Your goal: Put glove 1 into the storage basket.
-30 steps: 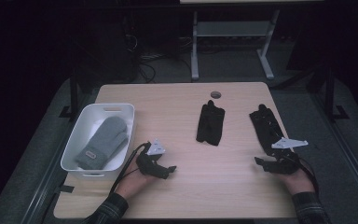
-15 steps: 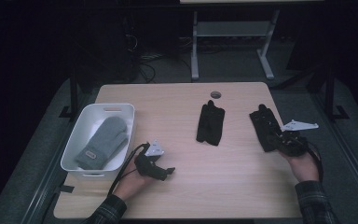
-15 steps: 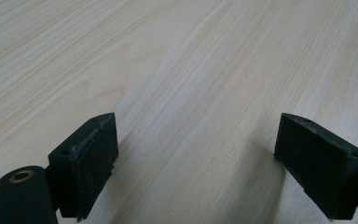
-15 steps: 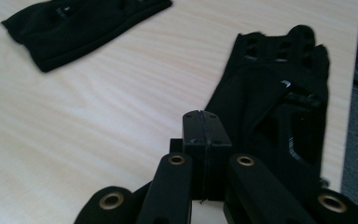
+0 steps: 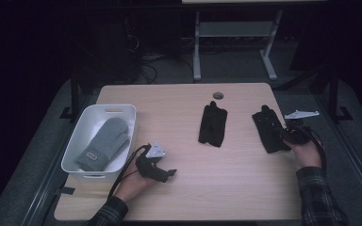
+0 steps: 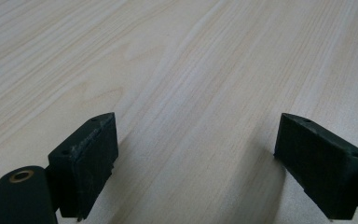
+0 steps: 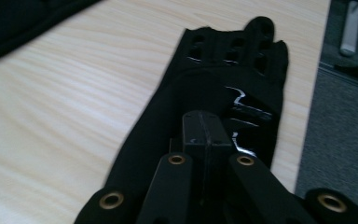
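Right gripper view: right claw [image 7: 204, 133] pinched low over the black glove [image 7: 223, 79].

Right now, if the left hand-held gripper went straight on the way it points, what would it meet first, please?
Probably just the bare table. The left hand-held gripper is open, angled down at the wood, with nothing lying between or ahead of its jaws.

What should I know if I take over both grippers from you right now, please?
Right gripper: fingers shut on the black glove at the table's right edge, pinching its fabric.
Left gripper: open over bare wood, beside the white bin.
Done: a grey mitten lies in the bin.
Left: probably carry the pinched glove to the bin, then the second black glove at mid-table.
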`<state>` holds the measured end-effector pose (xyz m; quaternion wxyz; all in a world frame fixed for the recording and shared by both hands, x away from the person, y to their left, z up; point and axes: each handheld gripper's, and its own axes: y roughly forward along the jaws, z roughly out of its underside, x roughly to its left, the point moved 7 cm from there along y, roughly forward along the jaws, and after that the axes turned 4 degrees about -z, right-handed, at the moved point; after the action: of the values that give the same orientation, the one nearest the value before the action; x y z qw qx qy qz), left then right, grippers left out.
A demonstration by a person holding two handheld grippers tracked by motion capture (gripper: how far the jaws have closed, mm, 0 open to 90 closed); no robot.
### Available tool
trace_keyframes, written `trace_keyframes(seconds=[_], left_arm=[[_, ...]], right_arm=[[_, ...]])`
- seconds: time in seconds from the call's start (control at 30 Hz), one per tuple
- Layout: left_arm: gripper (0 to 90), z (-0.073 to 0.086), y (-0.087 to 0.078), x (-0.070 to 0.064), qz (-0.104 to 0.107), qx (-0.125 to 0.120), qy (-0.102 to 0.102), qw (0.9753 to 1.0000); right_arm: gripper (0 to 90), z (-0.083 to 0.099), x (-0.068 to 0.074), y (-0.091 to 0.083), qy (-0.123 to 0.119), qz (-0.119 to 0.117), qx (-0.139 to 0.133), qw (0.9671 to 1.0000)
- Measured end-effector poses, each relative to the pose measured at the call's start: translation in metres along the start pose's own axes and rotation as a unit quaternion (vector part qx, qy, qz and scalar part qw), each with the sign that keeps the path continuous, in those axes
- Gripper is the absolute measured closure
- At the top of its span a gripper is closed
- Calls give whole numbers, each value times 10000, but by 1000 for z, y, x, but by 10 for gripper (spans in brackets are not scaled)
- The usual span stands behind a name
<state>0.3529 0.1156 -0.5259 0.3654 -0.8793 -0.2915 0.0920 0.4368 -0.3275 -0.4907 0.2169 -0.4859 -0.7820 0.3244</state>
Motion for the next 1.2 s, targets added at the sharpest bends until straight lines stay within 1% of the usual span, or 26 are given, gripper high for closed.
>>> trace_keyframes(seconds=[0.17, 0.27, 0.33, 0.4, 0.47, 0.57, 0.67, 0.7, 0.8, 0.87, 1.03, 1.2], left_arm=[[124, 0, 0, 0, 1, 0, 3, 10000], [124, 0, 0, 0, 1, 0, 0, 10000], [124, 0, 0, 0, 1, -1, 1, 10000], [124, 0, 0, 0, 1, 1, 2, 10000], [124, 0, 0, 0, 3, 1, 4, 10000], [124, 0, 0, 0, 4, -1, 3, 10000], [124, 0, 0, 0, 2, -1, 4, 10000], [124, 0, 0, 0, 3, -4, 4, 10000], [124, 0, 0, 0, 3, 0, 5, 10000], [124, 0, 0, 0, 4, -4, 3, 10000], [124, 0, 0, 0, 3, -3, 3, 10000], [123, 0, 0, 0, 7, -5, 5, 10000]], right_arm=[[900, -1, -12, 7, 56, 114, 54, 9999], [900, 2, -18, 12, 131, 124, 137, 9997], [900, 5, -21, 16, 166, 124, 194, 9996], [900, 7, -23, 20, 143, 166, 275, 9994], [900, 8, -27, 24, 176, 212, 289, 9992], [900, 9, -32, 24, 264, 240, 240, 9991], [900, 13, -33, 26, 264, 269, 332, 9987], [900, 14, -33, 26, 308, 256, 295, 9988], [900, 15, -32, 25, 305, 245, 305, 9988], [900, 15, -29, 25, 223, 233, 323, 9990], [900, 17, -20, 23, 122, 135, 369, 9992], [900, 18, -5, 21, -63, -4, 452, 9990]])
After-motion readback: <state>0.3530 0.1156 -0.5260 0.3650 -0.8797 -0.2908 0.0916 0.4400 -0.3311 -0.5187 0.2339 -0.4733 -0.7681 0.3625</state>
